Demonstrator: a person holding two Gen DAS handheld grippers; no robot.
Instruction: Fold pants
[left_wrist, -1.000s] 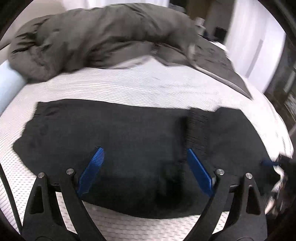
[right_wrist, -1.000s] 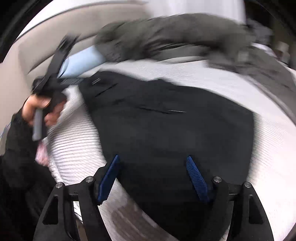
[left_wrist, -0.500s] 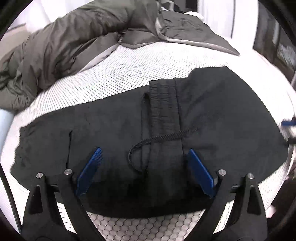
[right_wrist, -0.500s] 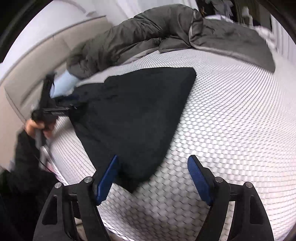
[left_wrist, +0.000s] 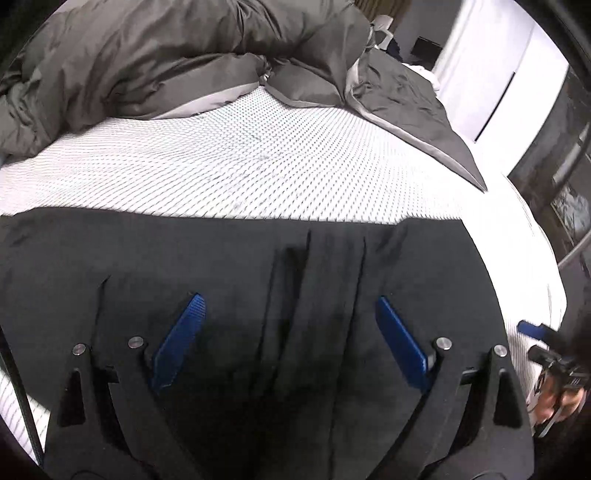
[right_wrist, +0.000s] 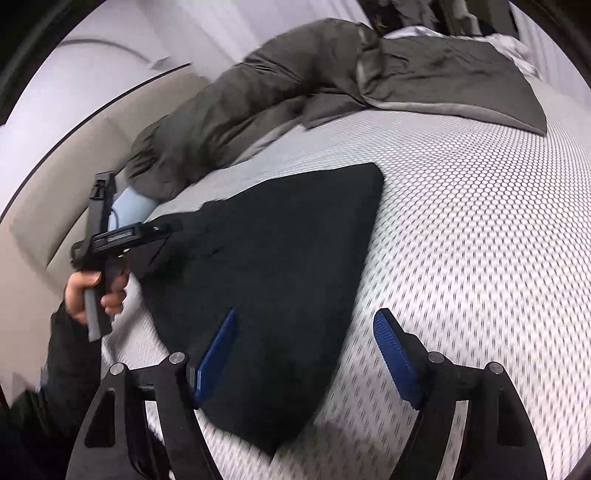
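The black pants (left_wrist: 258, 280) lie part-folded on the bed (left_wrist: 240, 166); the left hand-held gripper (left_wrist: 290, 334) has slid over the waistband, the right hand-held gripper (right_wrist: 304, 354) over the far end; both gape empty, ready for another fold.

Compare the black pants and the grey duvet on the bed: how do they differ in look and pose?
The black pants lie flat and smooth near the grippers; the grey duvet is bunched up in a crumpled heap at the far side. The pants are darker, the duvet bulkier. Both rest on the white textured mattress.
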